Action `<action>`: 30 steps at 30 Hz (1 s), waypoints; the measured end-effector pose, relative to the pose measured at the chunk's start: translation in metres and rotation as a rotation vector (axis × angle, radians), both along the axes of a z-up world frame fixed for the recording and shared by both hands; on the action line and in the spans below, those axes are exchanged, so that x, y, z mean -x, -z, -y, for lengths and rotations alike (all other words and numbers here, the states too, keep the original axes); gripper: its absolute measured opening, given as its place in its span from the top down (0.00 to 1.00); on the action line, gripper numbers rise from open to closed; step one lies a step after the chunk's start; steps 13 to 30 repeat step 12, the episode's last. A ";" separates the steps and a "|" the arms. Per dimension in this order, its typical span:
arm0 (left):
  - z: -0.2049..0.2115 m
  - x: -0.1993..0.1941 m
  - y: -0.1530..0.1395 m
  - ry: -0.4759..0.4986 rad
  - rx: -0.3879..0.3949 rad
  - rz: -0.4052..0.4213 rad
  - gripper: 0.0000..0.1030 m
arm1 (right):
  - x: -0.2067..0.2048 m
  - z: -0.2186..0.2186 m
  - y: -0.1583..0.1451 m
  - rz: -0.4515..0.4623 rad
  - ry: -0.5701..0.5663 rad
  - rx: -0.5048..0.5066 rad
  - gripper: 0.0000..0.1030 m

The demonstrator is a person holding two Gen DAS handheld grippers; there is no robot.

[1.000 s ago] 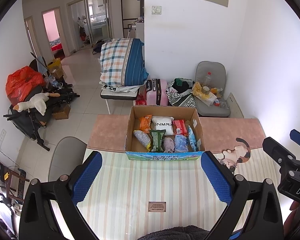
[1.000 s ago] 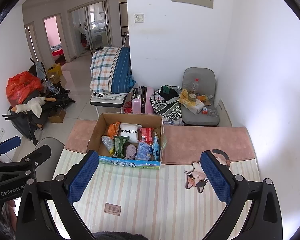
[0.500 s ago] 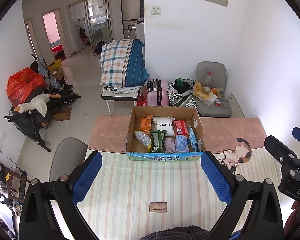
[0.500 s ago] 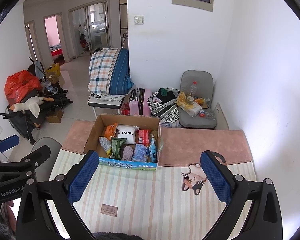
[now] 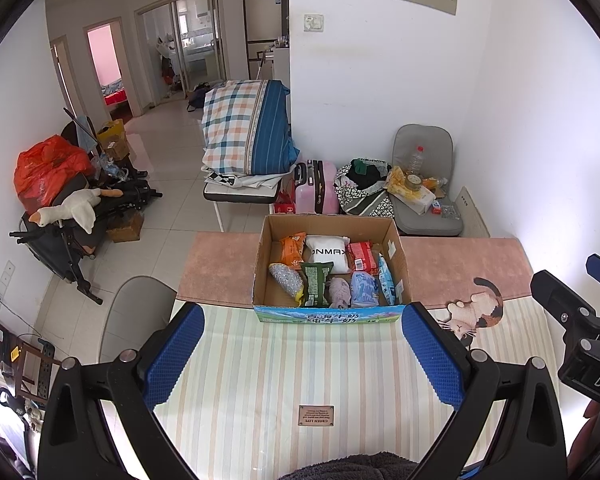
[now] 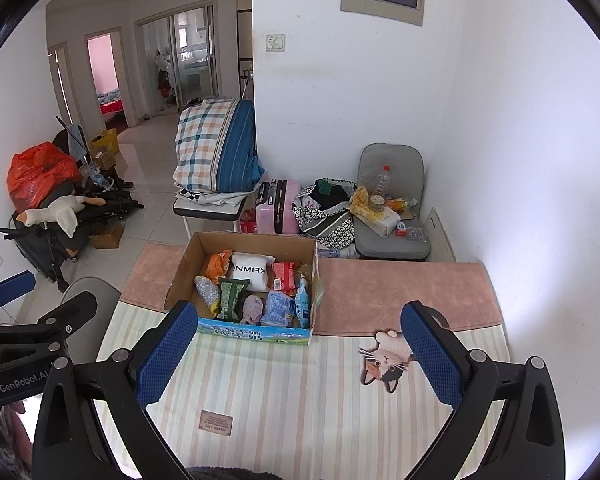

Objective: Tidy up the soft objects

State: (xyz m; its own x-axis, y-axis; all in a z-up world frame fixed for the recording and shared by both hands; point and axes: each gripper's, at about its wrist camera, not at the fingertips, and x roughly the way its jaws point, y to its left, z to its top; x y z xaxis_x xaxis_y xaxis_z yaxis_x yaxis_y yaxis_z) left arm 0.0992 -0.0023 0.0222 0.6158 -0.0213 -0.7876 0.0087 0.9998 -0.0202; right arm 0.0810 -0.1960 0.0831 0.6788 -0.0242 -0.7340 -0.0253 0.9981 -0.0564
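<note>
An open cardboard box (image 5: 396, 240) (image 6: 180, 268) stands at the middle of the table's far side. It holds several soft packets: a white pillow pack (image 5: 327, 256) (image 6: 249, 272), orange (image 5: 292, 249), red (image 5: 362, 257), green (image 5: 317, 283), silver (image 5: 286, 278), lilac (image 5: 339, 292) and blue (image 5: 363, 289) ones. My left gripper (image 5: 302, 354) is open and empty, above the striped mat in front of the box. My right gripper (image 6: 298, 354) is open and empty, in front of the box and to its right.
A striped mat (image 5: 260, 380) with a cat picture (image 6: 386, 360) covers the near table. A pink mat (image 6: 400, 292) lies at the far edge. Beyond are a grey chair (image 5: 136, 312), a bedding pile (image 5: 248, 128), a pink suitcase (image 5: 316, 188) and a cluttered seat (image 5: 420, 184).
Both grippers have drawn slightly back and up, so the box looks a little smaller and farther. Both stay open and empty.
</note>
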 end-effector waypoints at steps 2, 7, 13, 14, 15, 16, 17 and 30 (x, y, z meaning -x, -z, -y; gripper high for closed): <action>0.000 0.000 0.000 0.000 0.001 0.001 0.02 | 0.000 0.001 0.000 0.000 0.001 0.000 0.00; 0.000 0.000 0.000 -0.001 0.001 0.001 0.02 | 0.000 0.000 -0.002 0.000 0.000 0.000 0.00; 0.000 -0.002 -0.001 0.001 0.000 0.004 0.02 | 0.000 0.000 -0.002 0.000 0.000 0.000 0.00; 0.000 -0.002 -0.001 0.001 0.000 0.004 0.02 | 0.000 0.000 -0.002 0.000 0.000 0.000 0.00; 0.000 -0.002 -0.001 0.001 0.000 0.004 0.02 | 0.000 0.000 -0.002 0.000 0.000 0.000 0.00; 0.000 -0.002 -0.001 0.001 0.000 0.004 0.02 | 0.000 0.000 -0.002 0.000 0.000 0.000 0.00; 0.000 -0.002 -0.001 0.001 0.000 0.004 0.02 | 0.000 0.000 -0.002 0.000 0.000 0.000 0.00; 0.000 -0.002 -0.001 0.001 0.000 0.004 0.02 | 0.000 0.000 -0.002 0.000 0.000 0.000 0.00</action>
